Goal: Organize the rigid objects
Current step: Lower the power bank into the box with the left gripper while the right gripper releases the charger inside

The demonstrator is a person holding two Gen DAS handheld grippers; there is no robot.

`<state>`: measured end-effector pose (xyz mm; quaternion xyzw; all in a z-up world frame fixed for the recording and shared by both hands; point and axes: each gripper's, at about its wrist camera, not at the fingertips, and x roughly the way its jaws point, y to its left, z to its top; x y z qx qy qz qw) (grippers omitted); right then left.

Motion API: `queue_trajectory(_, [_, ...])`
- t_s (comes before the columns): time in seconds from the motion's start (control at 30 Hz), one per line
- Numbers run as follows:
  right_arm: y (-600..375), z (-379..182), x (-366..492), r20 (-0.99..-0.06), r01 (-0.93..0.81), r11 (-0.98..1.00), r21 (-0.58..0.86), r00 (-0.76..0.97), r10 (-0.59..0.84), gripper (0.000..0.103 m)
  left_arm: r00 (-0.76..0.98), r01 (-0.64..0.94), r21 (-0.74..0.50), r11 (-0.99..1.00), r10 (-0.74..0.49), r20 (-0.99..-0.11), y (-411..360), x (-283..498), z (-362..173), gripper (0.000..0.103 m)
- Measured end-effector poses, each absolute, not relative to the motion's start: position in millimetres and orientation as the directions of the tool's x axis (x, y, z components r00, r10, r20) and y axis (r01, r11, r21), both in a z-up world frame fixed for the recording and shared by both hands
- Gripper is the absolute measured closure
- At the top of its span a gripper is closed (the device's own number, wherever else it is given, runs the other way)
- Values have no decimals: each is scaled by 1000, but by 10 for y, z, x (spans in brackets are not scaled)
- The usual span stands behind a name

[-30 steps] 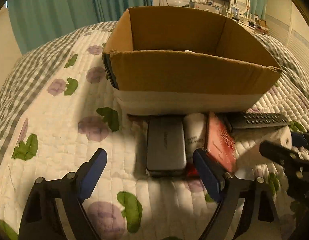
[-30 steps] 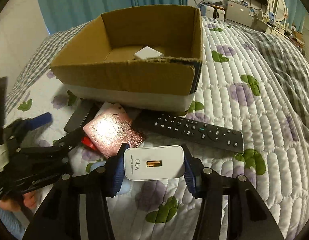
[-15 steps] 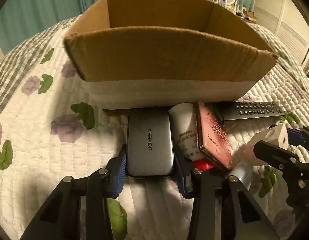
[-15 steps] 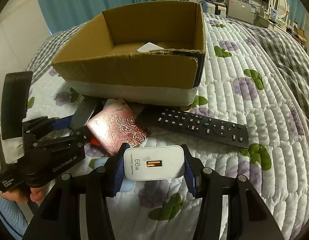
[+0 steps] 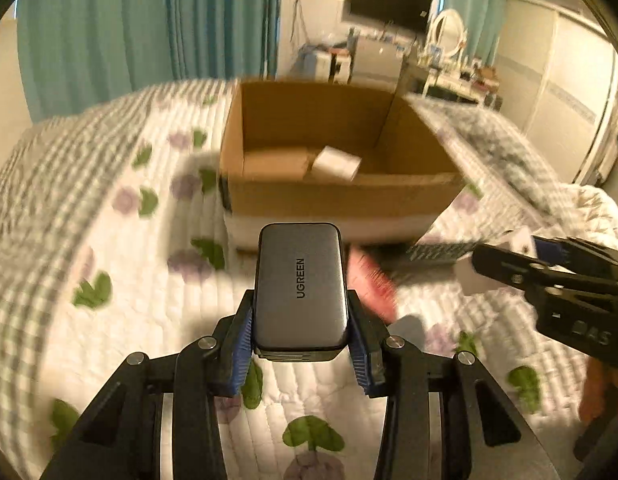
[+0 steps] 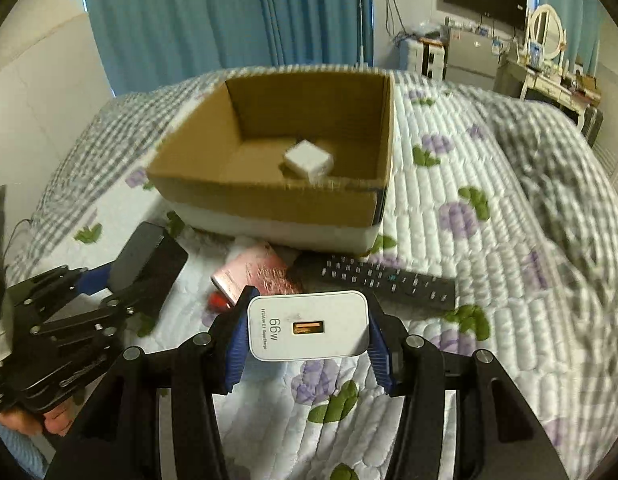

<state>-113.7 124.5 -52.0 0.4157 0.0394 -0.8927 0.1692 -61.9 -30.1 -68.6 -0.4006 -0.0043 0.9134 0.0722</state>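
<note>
My left gripper [image 5: 301,354] is shut on a grey UGREEN power bank [image 5: 301,284] and holds it above the quilt, in front of the open cardboard box [image 5: 341,196]. My right gripper [image 6: 307,354] is shut on a white 66W charger [image 6: 307,326], also raised. The box [image 6: 269,200] holds a small white cube [image 6: 307,159]. A pink case [image 6: 255,272] and a black remote [image 6: 389,280] lie on the bed before the box. The left gripper with the power bank also shows in the right wrist view [image 6: 109,284].
The bed has a white quilt [image 6: 489,280] with purple flowers and green leaves. A small red item [image 6: 219,301] lies by the pink case. Blue curtains hang behind; a dresser with a mirror [image 6: 545,36] stands far right.
My left gripper closed on the power bank and lifted it off the quilt. My right gripper rose a little, still holding the charger.
</note>
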Motion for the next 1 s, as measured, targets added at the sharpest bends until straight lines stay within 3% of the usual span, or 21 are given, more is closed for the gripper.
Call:
queue_trajectory(0.33, [1210,182,-1488,-640,349,-936,36,-711,-290,53,-796,-173,-45,-984,166,-582,-152,-976,114,61])
queue_trajectory(0.63, [1197,137,-2086,-643,335,-941,54,-709,-290,53,-744,-141,-16,-990,116,-658,-69,-1892,-319,61])
queue_trajectory(1.0, [1226,-130,-2368,-670,339,-938,74,-680,-298,53,-719,-130,-1,-991,95,-689,-31,-2162,-660,60])
